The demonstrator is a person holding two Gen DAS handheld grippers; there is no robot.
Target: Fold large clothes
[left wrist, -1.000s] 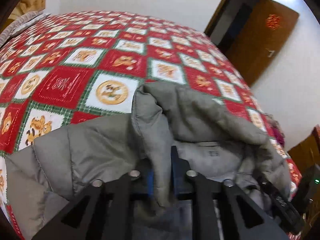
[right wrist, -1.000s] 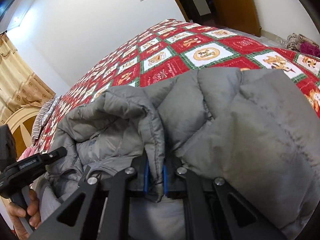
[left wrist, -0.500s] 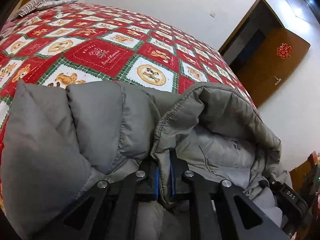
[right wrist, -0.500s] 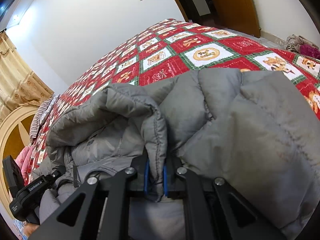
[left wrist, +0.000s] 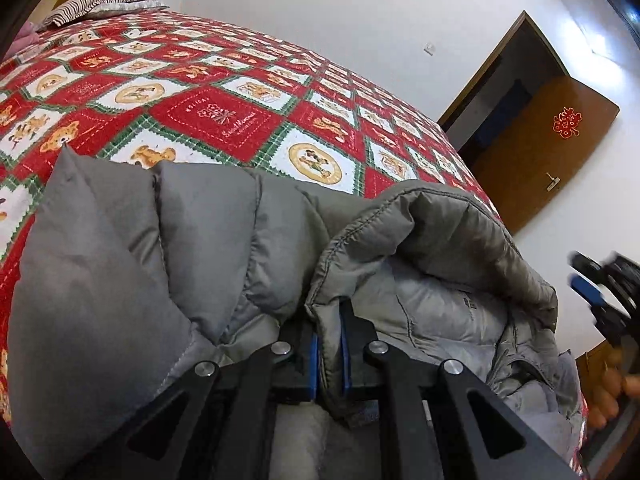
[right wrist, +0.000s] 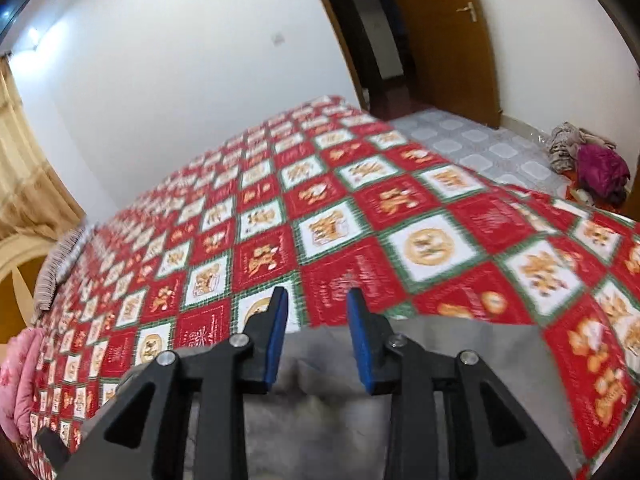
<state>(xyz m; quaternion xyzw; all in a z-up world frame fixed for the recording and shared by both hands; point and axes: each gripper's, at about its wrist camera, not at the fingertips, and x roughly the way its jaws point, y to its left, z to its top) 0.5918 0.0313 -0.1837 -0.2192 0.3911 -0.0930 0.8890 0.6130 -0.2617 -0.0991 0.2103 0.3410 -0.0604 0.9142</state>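
Note:
A grey padded jacket (left wrist: 132, 280) lies on a bed with a red, white and green patterned cover (left wrist: 208, 116). My left gripper (left wrist: 328, 336) is shut on the jacket's collar edge (left wrist: 360, 232), with the fabric pinched between the blue pads. My right gripper (right wrist: 318, 316) is open and empty, raised above the jacket (right wrist: 460, 380), whose flat grey top shows below the fingers. The right gripper also shows at the right edge of the left wrist view (left wrist: 596, 284), apart from the jacket.
The bed cover (right wrist: 360, 208) stretches far ahead. A striped pillow (left wrist: 100, 0) lies at the head of the bed. A brown door (right wrist: 444, 28) stands open beyond the bed. A heap of clothes (right wrist: 588, 156) lies on the floor at the right.
My right gripper has let go of the jacket, opened and lifted away. My left gripper keeps its hold on the collar edge.

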